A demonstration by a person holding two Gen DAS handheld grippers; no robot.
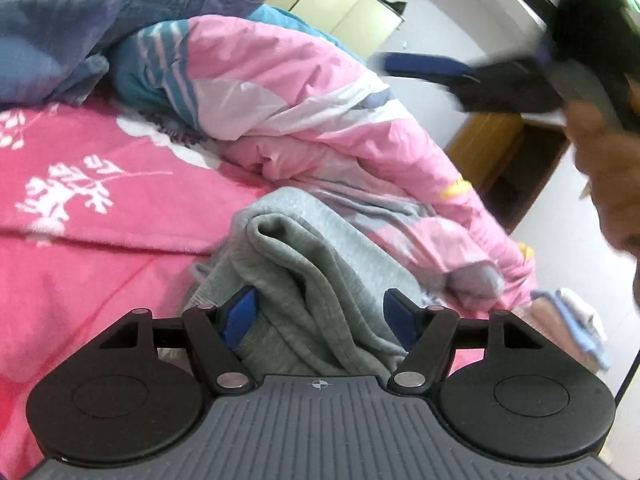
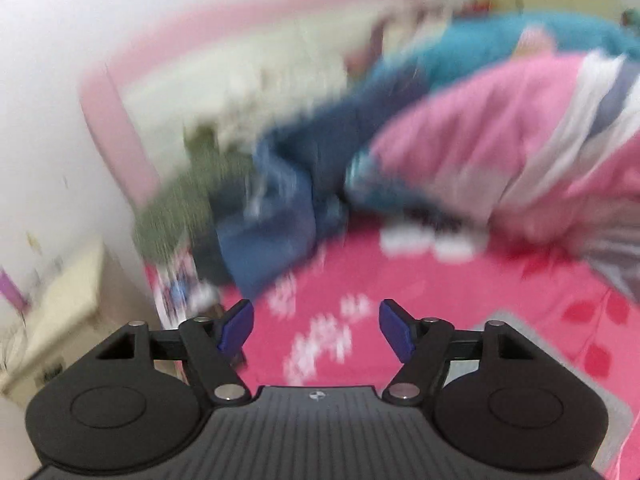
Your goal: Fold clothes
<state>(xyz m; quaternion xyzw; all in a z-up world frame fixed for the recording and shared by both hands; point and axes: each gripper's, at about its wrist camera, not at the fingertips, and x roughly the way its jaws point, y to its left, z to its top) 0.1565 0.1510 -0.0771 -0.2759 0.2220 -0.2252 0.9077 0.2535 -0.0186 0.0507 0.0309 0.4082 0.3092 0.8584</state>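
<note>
- No brand, label or writing can be read in either view; the only mark is a small crosshair on each gripper body.
- Left gripper [image 1: 320, 314]: jaws spread wide, blue pads on either side of a bunched grey garment [image 1: 316, 264]. The cloth fills the gap between the pads; the left pad sits against a fold, but whether the right pad touches cannot be told. It is not pinched.
- The grey garment lies crumpled on the pink sheet [image 1: 88, 248], just beside a pink quilt [image 1: 320, 92] heaped behind and to its right.
- Dark blue clothes [image 1: 80, 12] are piled at the far left of the bed, touching the quilt.
- Right gripper [image 2: 316, 328]: jaws spread wide, nothing between the pads, above the sheet with its white flower print. This view is heavily blurred.
- In the left view the right gripper shows at upper right as a dark blur with one blue finger, apart from the bed.
- A small folded cloth [image 1: 576, 320] lies at the right edge, near the quilt's end.
</note>
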